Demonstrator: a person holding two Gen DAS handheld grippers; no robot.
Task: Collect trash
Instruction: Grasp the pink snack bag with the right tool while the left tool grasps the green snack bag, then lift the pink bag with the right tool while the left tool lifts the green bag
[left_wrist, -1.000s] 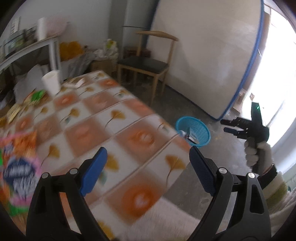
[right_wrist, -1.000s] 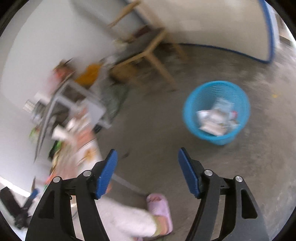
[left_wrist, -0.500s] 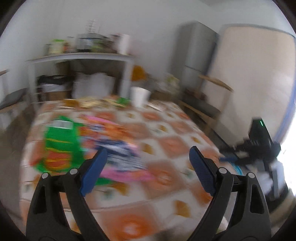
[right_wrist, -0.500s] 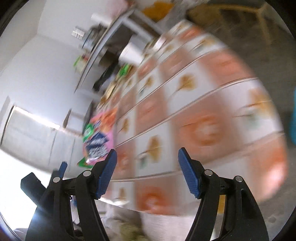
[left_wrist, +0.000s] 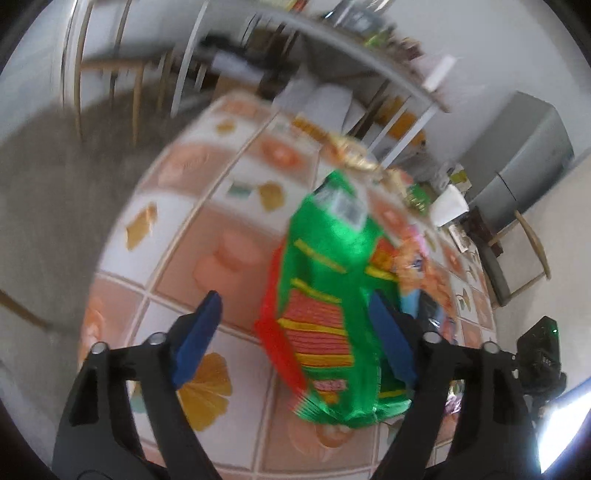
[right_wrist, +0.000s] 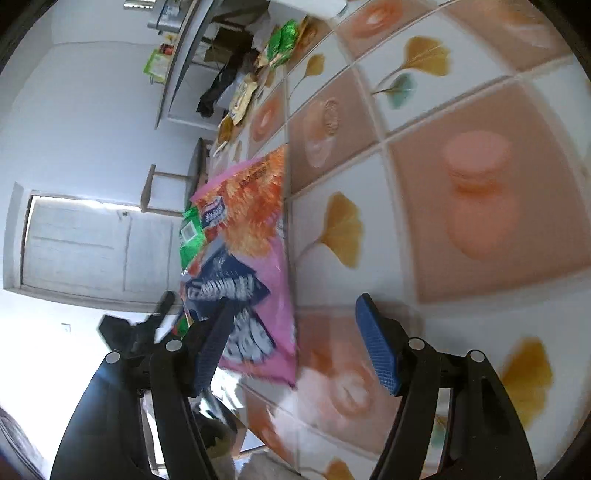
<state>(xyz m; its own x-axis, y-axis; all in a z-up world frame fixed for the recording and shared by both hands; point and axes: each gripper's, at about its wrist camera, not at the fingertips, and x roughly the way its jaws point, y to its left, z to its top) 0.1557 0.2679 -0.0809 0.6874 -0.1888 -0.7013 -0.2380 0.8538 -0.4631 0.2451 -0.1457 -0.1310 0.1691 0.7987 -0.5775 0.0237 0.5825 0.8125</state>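
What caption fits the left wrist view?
Left tool closing around green snack bag on patterned tablecloth.

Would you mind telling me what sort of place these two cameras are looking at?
Probably a lived-in dining or kitchen area at home: a table under a patterned cloth strewn with snack bags, a cluttered white shelf, and a grey fridge beside a wooden chair.

Your left wrist view looks steeply down, close over the worktop (left_wrist: 236, 258) toward the shelf end, your right wrist view tilted sideways; both share the green bag (left_wrist: 332, 295).
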